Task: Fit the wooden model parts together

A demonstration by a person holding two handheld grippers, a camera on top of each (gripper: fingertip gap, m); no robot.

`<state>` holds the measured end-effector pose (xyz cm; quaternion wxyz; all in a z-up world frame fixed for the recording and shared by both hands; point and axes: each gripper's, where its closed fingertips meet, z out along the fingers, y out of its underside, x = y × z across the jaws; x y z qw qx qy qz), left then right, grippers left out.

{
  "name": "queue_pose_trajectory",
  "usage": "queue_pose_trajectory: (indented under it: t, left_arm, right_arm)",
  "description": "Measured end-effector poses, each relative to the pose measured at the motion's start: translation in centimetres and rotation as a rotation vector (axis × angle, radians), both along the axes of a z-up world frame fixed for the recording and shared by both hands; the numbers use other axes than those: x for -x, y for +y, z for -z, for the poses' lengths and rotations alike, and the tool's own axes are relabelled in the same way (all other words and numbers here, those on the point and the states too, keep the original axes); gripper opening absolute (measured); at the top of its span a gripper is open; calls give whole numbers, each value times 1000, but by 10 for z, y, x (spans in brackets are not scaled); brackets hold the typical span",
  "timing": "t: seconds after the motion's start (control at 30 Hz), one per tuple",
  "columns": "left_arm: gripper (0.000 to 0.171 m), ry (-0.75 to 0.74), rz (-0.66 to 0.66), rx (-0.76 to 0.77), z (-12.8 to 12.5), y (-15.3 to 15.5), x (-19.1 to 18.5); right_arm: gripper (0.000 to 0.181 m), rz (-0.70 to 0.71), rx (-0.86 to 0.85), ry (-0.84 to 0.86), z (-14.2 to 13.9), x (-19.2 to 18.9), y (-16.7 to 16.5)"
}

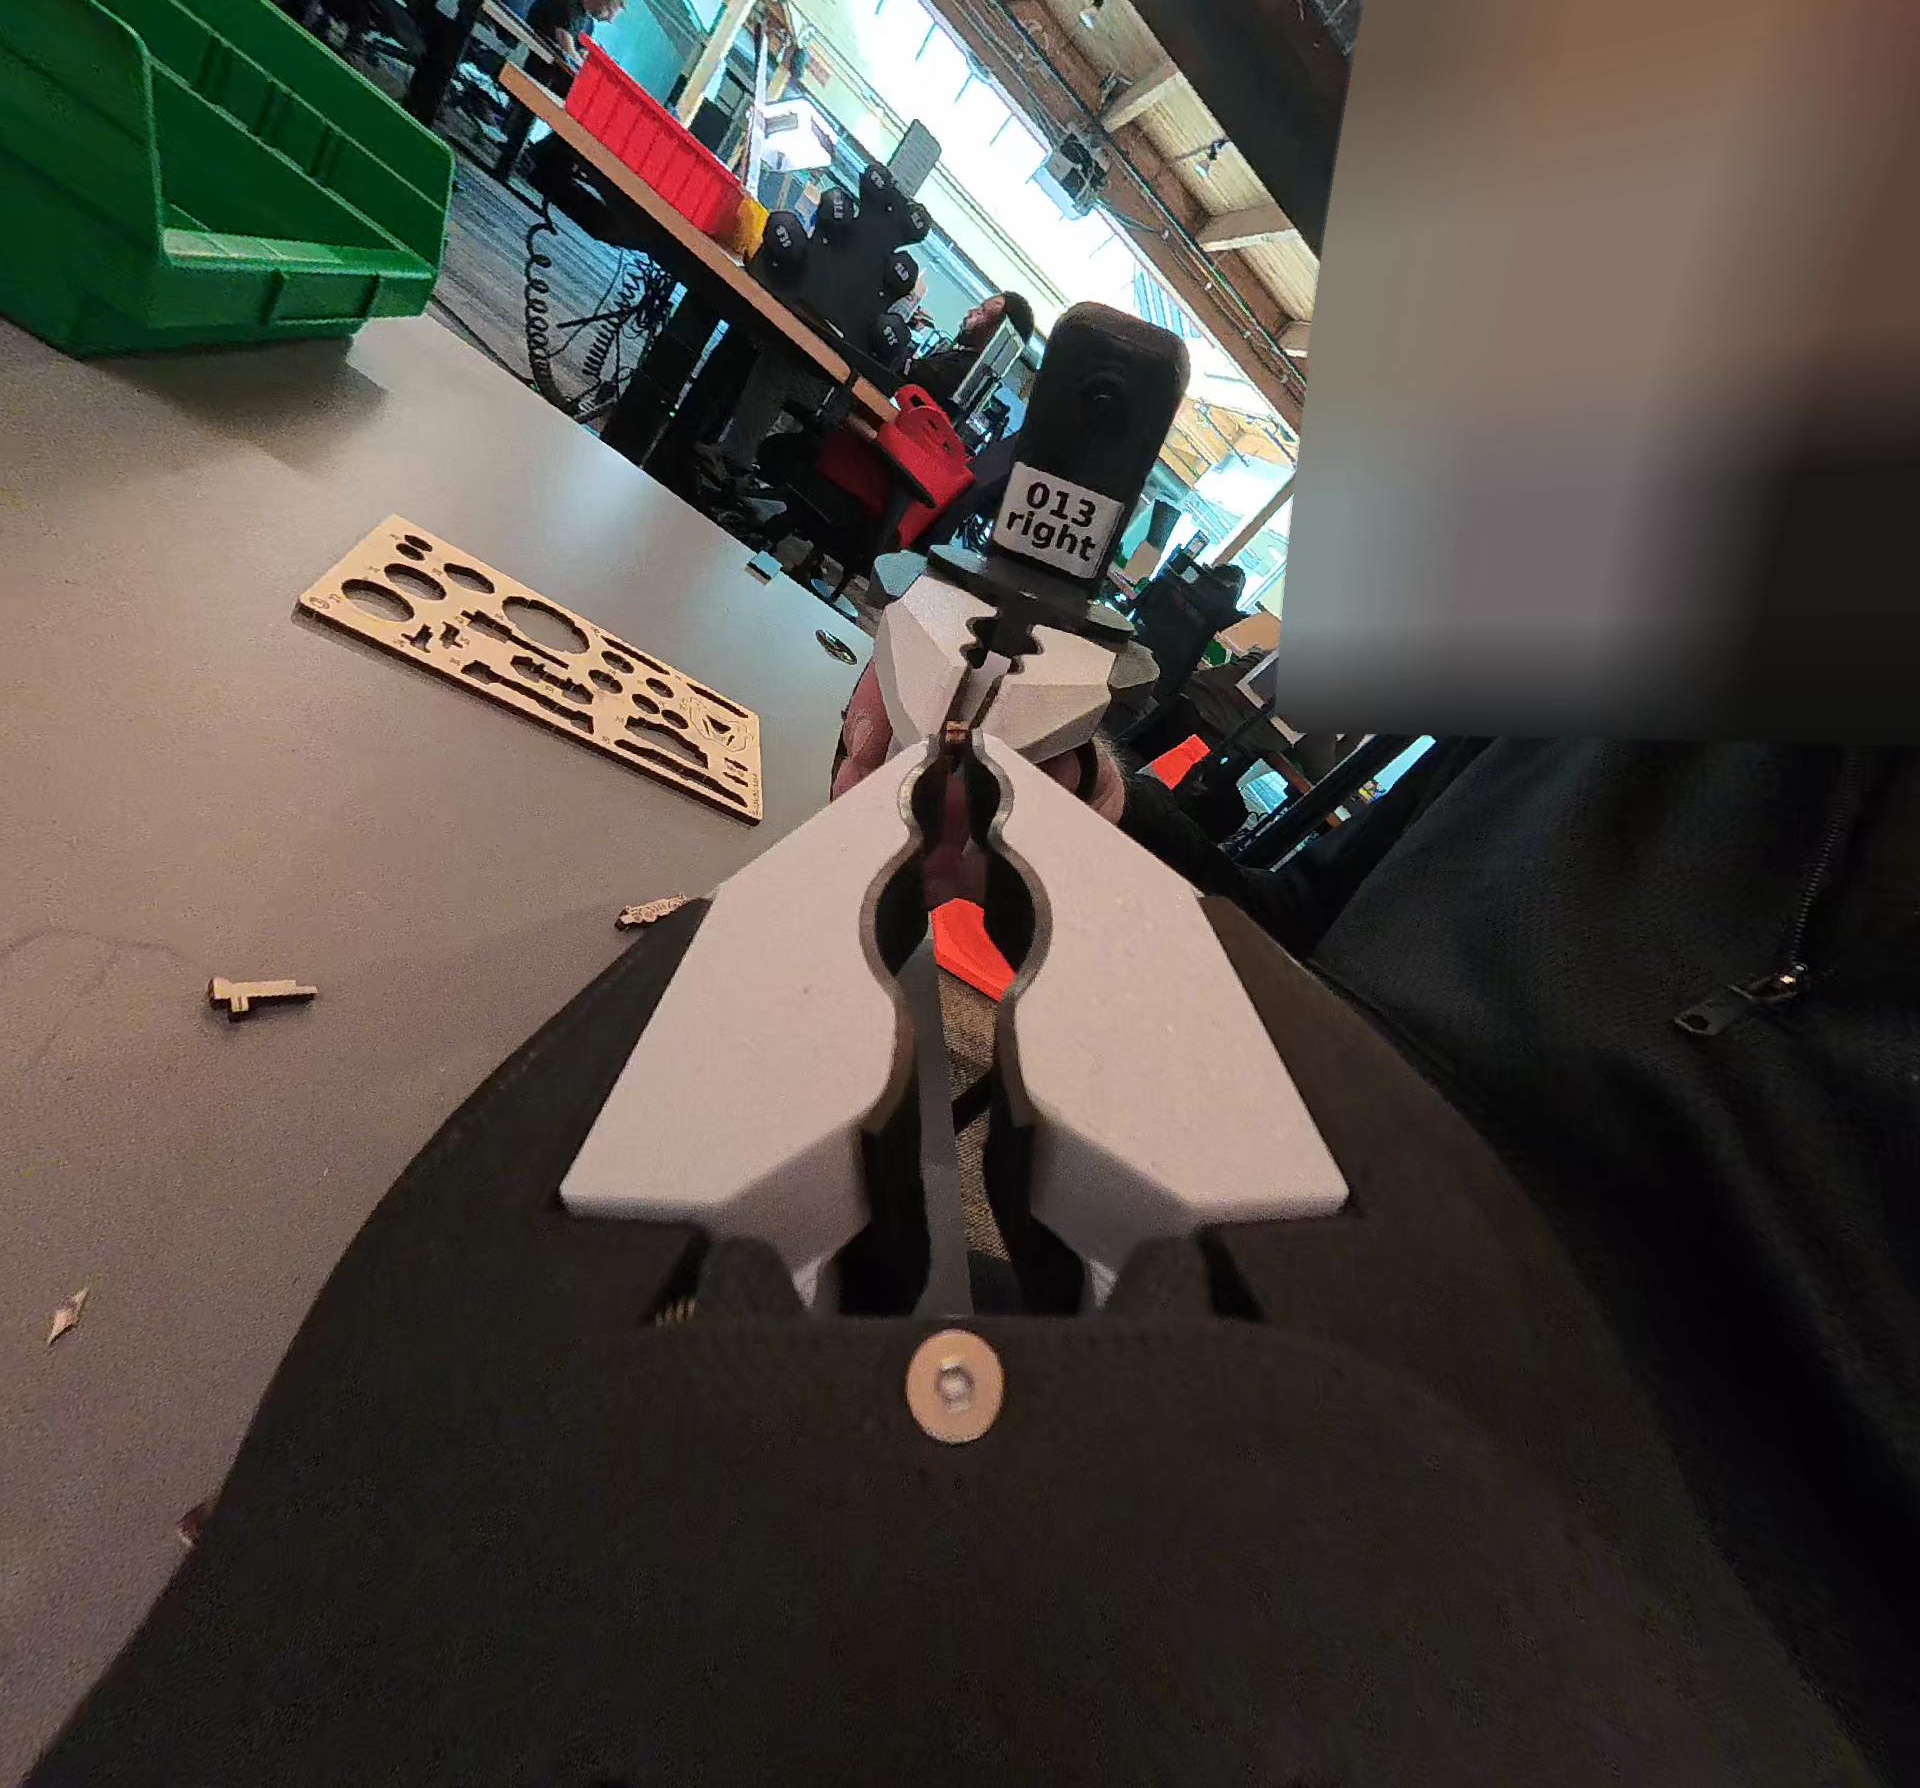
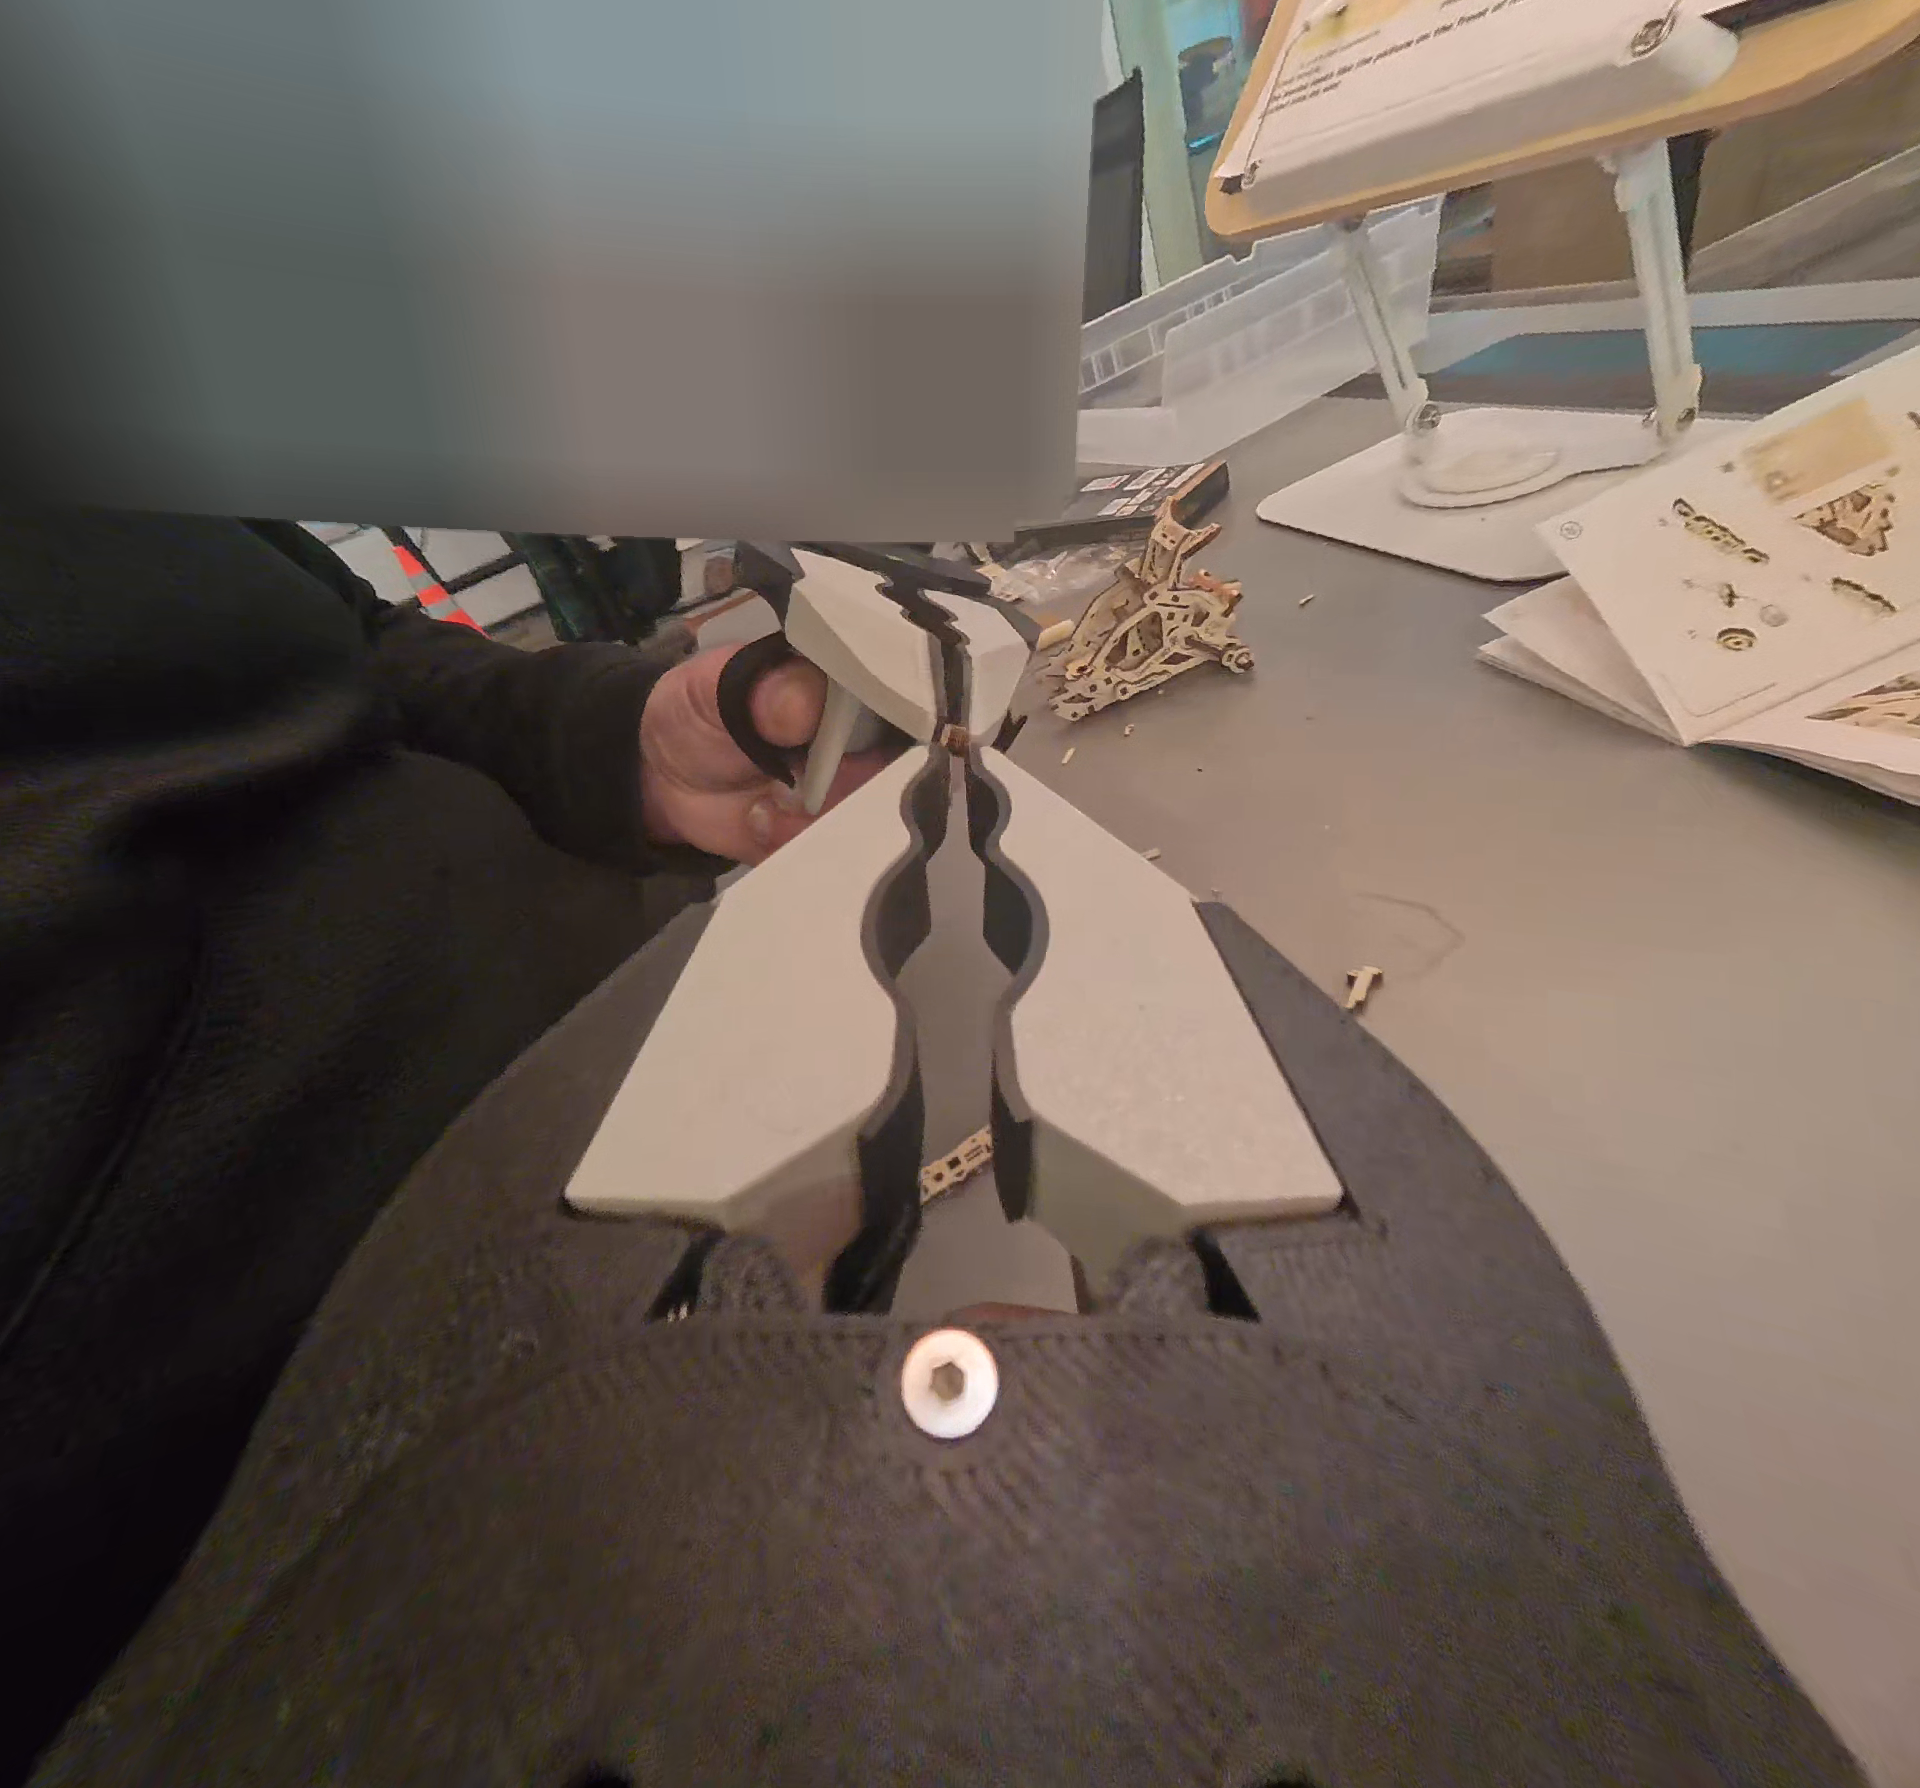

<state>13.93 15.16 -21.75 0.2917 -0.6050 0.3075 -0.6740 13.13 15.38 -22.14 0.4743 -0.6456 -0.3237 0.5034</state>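
Grey table [image 1: 260,803] | 2 tools tip-to-tip | 1 small wooden part [image 2: 954,739] pinched btwn

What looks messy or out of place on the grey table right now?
Small loose wooden offcuts lie scattered on the grey table near the punched-out flat wooden parts sheet. More wooden chips lie beside the half-built wooden model. Nothing looks broken.

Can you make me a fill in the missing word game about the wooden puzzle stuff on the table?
1. The two grippers meet tip to tip, both pinching one tiny ____ part.
2. The big bin at the table's far corner is ____.
3. The flat wooden sheet with cut-out holes lies on the grey ____.
4. The half-built wooden model sits near an open ____ of pictures.

Missing words: wooden; green; table; booklet
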Motion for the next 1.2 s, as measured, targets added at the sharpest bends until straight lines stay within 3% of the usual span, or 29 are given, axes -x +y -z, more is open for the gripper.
queue_pose_trajectory:
  t: [0.57, 1.2]
  left_arm:
    - [0, -6, 3, -35, -1, -2, 1]
    - [0, -25, 5, -37, -2, -5, 1]
  right_arm:
    - [3, -65, 123, 137, -6, -1, -2]
    - [3, -81, 155, 155, -6, 0, -4]
